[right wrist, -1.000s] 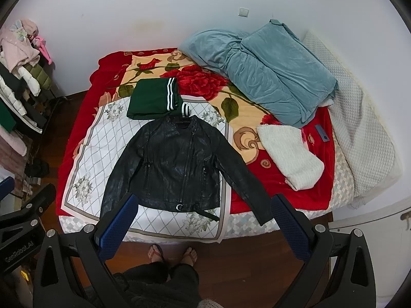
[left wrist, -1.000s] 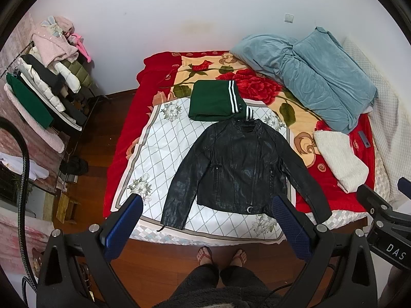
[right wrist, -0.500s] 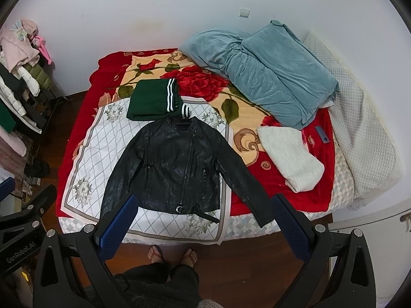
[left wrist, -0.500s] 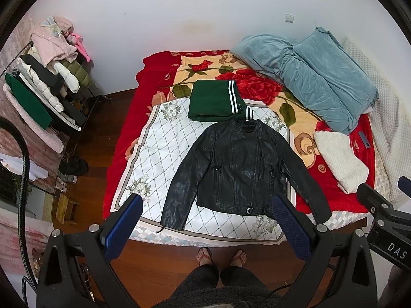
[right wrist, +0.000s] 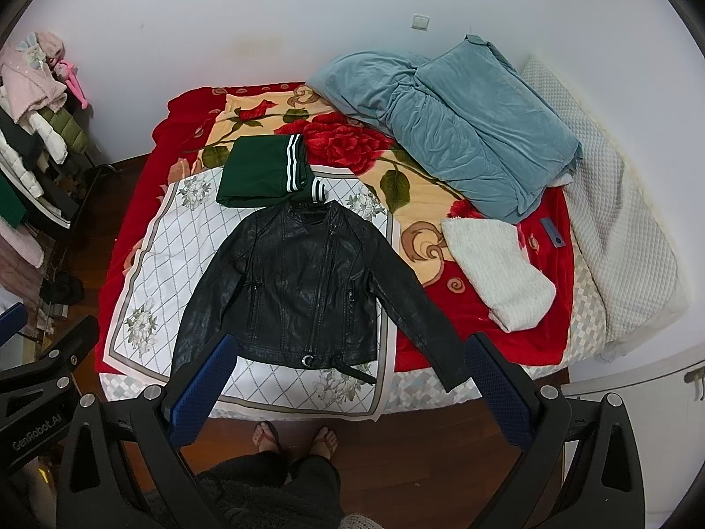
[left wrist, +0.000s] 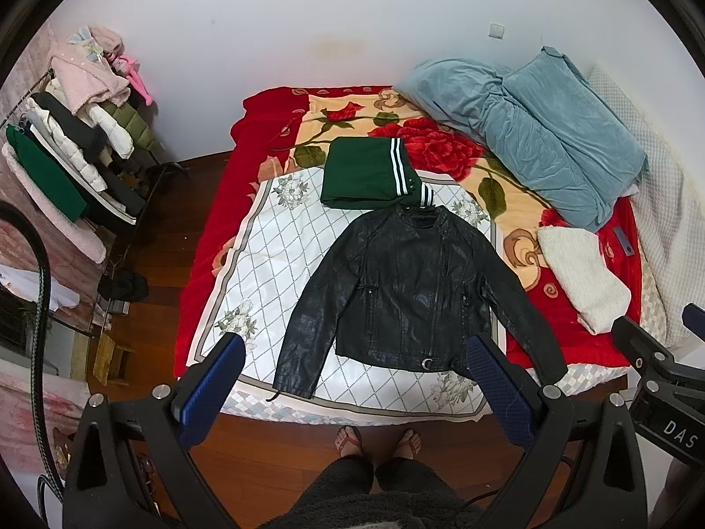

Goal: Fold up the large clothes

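The black jacket (left wrist: 410, 282) is lying unfolded on the bed (left wrist: 211, 238) (green garment (left wrist: 361, 172) already folded), both grippers' jaws hanging apart, gripping nothing.

Black jacket (left wrist: 410, 291); green white-striped garment (left wrist: 365, 174); red rose-patterned blanket (left wrist: 445, 150); teal quilt (left wrist: 542, 132)

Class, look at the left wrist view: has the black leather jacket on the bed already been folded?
No, the black leather jacket lies flat on the white patterned sheet with both sleeves spread outward.
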`<state>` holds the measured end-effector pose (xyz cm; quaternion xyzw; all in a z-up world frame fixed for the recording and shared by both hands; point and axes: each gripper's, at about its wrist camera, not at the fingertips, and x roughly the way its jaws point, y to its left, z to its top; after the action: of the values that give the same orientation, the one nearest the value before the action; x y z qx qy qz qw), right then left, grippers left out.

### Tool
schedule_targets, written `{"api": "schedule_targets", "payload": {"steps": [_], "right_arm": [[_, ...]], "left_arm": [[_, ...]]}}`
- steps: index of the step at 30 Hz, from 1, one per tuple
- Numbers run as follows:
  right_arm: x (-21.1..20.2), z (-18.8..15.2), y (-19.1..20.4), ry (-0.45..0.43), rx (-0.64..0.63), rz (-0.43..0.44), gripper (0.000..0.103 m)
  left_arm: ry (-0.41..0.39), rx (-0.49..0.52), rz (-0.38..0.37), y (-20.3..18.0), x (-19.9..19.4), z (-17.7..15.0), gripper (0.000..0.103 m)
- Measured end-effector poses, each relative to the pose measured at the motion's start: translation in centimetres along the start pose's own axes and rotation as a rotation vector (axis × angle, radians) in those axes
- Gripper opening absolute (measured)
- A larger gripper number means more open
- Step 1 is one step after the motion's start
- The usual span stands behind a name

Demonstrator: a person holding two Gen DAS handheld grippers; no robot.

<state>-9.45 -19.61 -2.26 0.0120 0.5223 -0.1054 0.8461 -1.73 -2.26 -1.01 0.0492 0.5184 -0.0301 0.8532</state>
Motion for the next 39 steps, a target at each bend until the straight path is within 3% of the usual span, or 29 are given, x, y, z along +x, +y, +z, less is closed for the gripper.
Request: {"api": "schedule_targets", "payload": {"steps": [11,18,21,23,25,27,29,32,39], "right_arm": [[1.1,0.6,0.8,0.013,0.030,-0.017,0.103],[6.0,-0.4,-1.6,-0.030,0.201,-0.037,0.103],[10.4,-1.4,-5.0,-0.026,0.338,-0.054,0.103],[13.9,-2.4,-7.6,-0.011,0.435,-0.064,0.102],[18.7,-4.0,-10.8,0.038,0.545,-0.063,0.084],[24.0,-6.0,-14.0,0.096,0.641,-0.055,0.072],[29.1,-8.2,-16.9,0.140,0.755,0.011,0.065],[36.0,-11.3,-19.8,0.194,0.883,0.064,0.064],[53.2,-20.3,-25.1,0.303,1.234,0.258,0.064]], "left_arm": [[-0.009,0.025,0.004,-1.2,0.7,0.9,0.103],[-0.131,0.064,0.067,-1.3,5.6,3.0,0.103],[-0.140,0.059,0.062,-1.5,9.2,3.8,0.103],[-0.104,0.052,0.067,-2.3,12.4,4.1,0.103],[-0.075,0.052,0.081,-3.6,15.6,4.1,0.103],[-0.037,0.052,0.110,-5.1,19.2,4.1,0.103],[-0.009,0.051,0.141,-6.3,22.6,3.8,0.103],[0.047,0.054,0.204,-8.6,28.1,3.2,0.103],[0.207,0.037,0.246,-12.5,39.8,0.9,0.103]]}}
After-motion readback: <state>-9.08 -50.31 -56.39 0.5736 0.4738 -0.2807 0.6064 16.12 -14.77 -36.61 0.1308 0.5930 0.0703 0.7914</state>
